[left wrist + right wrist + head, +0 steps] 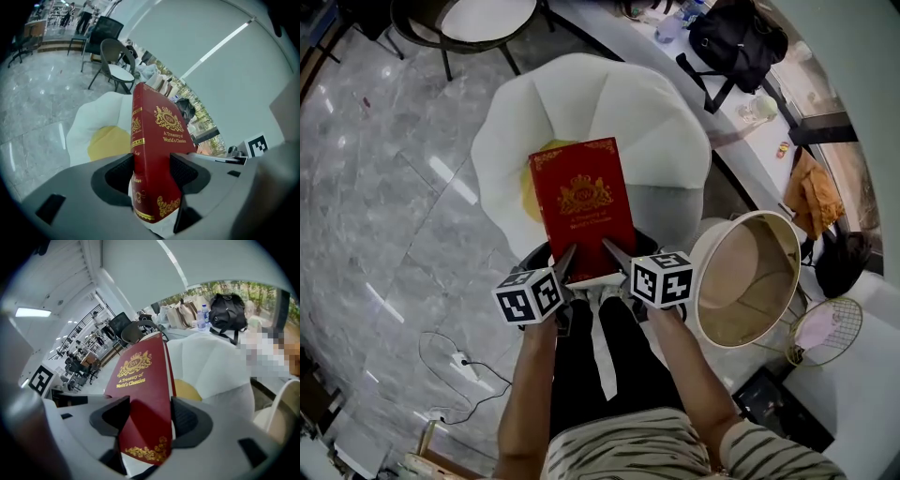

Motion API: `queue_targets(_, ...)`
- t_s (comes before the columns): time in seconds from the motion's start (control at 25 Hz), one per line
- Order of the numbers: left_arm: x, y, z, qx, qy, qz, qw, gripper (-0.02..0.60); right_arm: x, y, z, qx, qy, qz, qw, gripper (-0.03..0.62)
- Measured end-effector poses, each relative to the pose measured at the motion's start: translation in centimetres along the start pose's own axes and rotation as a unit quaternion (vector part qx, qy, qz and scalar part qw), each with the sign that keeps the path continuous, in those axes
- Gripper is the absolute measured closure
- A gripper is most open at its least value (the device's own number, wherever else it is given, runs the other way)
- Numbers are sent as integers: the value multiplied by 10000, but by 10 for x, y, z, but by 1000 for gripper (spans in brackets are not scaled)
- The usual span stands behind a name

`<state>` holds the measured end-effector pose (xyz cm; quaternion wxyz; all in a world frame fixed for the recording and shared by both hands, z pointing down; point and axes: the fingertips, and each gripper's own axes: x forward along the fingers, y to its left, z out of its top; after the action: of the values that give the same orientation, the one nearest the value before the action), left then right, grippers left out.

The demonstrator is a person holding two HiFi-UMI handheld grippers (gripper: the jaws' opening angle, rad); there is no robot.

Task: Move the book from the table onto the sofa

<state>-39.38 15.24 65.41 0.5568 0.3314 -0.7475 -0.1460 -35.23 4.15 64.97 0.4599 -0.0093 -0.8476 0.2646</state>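
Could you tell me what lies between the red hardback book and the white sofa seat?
A yellow cushion lies on the white sofa under the red hardback book, seen in the head view.

Reads as a big open lobby or lounge in a commercial building rather than a home. Paved throughout in grey marble floor (375,187), glossy enough to mirror the ceiling strip lights. Furnished lounge-style: a white, petal-backed sofa (581,103) with a yellow cushion (110,143), a round beige tub-shaped piece (750,281), dark café chairs (115,61) with pale seats. Lined along one side by a long white ledge (628,37) below windows (234,289) onto green trees, and loaded with a black backpack (736,42), bags (180,312) and a water bottle (201,317). Farther back, more tables and chairs, dark railings (86,319) and people standing (86,14).
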Motion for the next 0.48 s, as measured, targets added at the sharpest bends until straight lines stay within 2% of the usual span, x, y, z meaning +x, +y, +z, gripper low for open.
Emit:
queue_targets(0.28,42,42,-16,-135,77,-23,9999,330,53,-23,-24,55,99,-7,9999,310)
queue_targets(0.48,71,66,-35,-285,162,-67,9994,333,81,-42,-44,84,191,-193,9996,313)
